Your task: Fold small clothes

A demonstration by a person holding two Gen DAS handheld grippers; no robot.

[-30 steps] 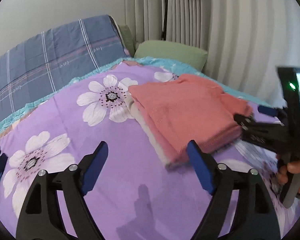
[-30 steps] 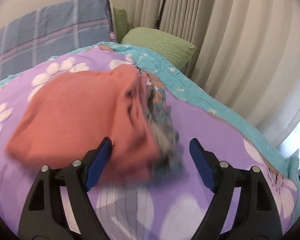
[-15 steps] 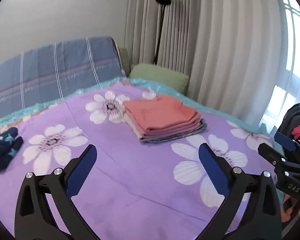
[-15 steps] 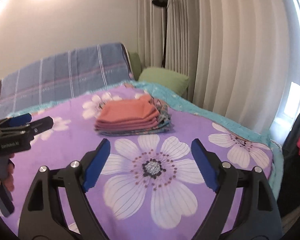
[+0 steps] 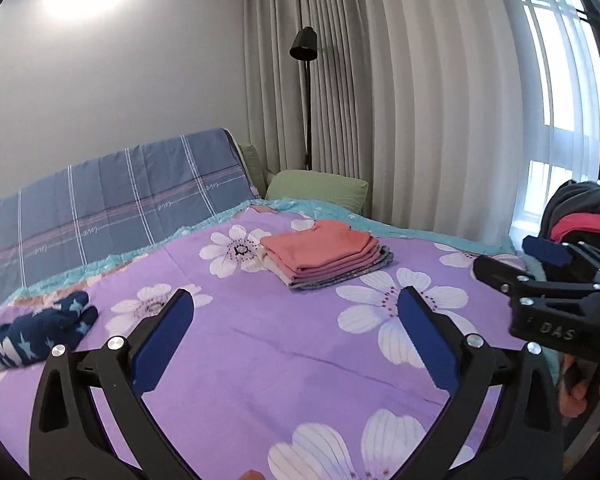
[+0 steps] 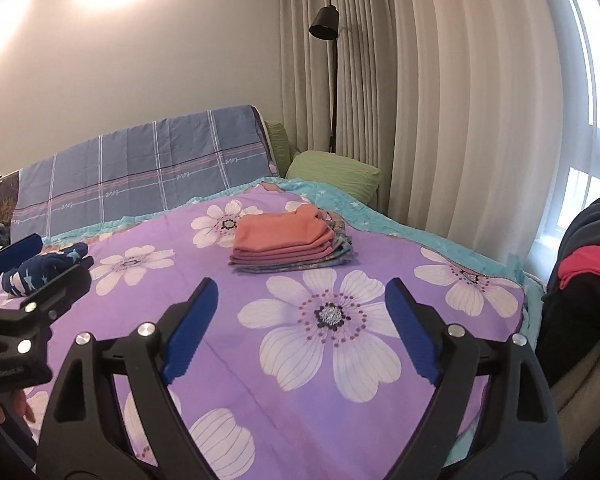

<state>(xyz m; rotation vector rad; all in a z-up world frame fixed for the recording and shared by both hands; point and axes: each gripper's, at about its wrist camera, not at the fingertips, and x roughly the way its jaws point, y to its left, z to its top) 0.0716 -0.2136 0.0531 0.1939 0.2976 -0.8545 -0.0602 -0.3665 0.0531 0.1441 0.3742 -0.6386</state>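
A stack of folded small clothes (image 5: 324, 254), salmon-pink piece on top, lies on the far part of the purple flowered bedspread (image 5: 292, 352); it also shows in the right wrist view (image 6: 288, 244). A crumpled navy garment with pale stars (image 5: 40, 334) lies at the bed's left, also in the right wrist view (image 6: 44, 270). My left gripper (image 5: 296, 344) is open and empty, held well back from the stack. My right gripper (image 6: 300, 332) is open and empty too, and shows at the right of the left wrist view (image 5: 540, 276).
A blue plaid cover (image 5: 112, 204) and a green pillow (image 5: 316, 192) sit at the bed's head. A black floor lamp (image 5: 306, 92) and curtains (image 5: 420, 120) stand behind. Dark and red clothes (image 6: 584, 268) hang at the right.
Both grippers have pulled far back and up from the stack, which lay close in front a second ago. The stack now rests alone on the bed.
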